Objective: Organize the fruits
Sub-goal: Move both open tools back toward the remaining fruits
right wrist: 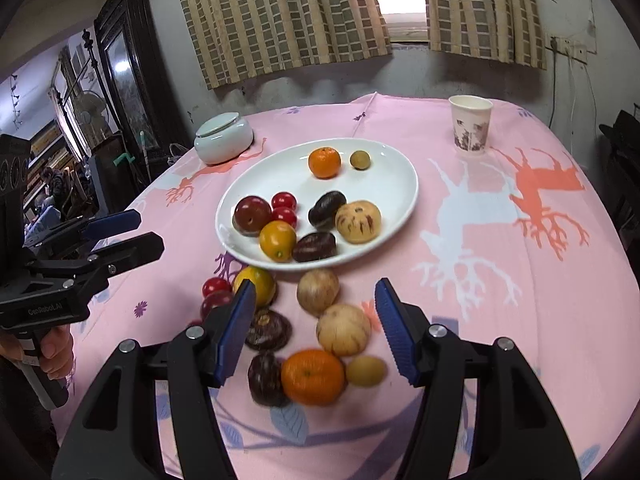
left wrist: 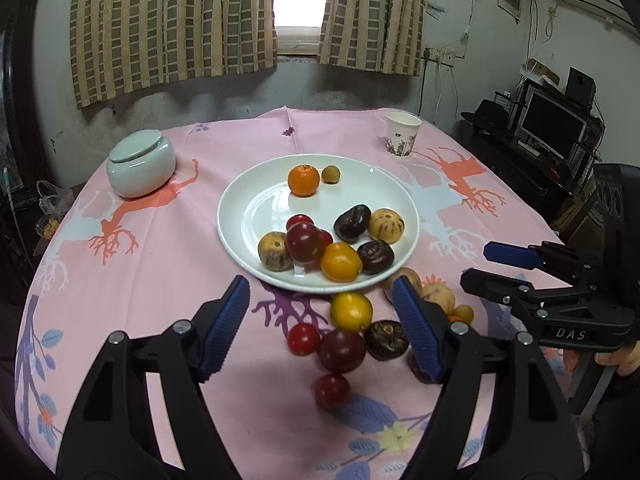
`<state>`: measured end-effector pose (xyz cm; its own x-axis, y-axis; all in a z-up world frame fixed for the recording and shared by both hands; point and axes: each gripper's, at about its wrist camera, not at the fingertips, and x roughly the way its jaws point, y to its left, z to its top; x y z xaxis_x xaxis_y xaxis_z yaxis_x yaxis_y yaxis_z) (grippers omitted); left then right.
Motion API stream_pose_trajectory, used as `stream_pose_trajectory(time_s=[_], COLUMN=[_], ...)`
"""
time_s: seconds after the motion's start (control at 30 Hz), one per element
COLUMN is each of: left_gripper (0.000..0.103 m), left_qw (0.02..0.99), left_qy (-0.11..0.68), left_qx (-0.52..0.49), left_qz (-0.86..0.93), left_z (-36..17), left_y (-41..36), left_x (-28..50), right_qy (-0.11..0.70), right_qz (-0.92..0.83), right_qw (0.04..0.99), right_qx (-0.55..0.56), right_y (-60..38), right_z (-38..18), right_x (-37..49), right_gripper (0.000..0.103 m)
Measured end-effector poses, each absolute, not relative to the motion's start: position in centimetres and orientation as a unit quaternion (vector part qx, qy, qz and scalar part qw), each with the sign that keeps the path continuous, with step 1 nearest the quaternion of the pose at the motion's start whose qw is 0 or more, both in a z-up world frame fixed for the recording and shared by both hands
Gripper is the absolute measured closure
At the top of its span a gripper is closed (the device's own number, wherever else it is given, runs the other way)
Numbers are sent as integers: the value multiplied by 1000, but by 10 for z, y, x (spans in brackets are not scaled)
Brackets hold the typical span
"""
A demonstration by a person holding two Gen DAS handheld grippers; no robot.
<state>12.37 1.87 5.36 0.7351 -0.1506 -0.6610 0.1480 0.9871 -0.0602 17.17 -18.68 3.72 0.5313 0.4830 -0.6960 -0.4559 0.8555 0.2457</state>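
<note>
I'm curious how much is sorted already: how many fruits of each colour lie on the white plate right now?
Orange mandarin: 1
Small olive-brown fruit: 1
Red cherry tomatoes: 2
Dark red plum: 1
Yellow-orange fruit: 1
Dark purple-brown fruits: 2
Pale striped fruits: 2
Total on the white plate: 10

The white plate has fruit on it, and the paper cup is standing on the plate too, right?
Not quite. The white plate does hold fruit, but the paper cup stands on the pink tablecloth behind the plate, apart from it. The right wrist view shows the gap.
</note>
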Motion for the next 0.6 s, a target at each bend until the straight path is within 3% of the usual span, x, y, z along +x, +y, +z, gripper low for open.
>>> stream_pose_trajectory(time_s=[0.6], left_gripper=[23], left_qw=[901], left_qy=[426], left_qx=[6], left_qz=[-86], left_z=[-26], left_y=[15], left_x=[106], right_qy=[413], right_qz=[281], right_qw=[864], right_qx=[57], right_y=[-212], right_z=[10], right_x=[149], right_gripper=[40])
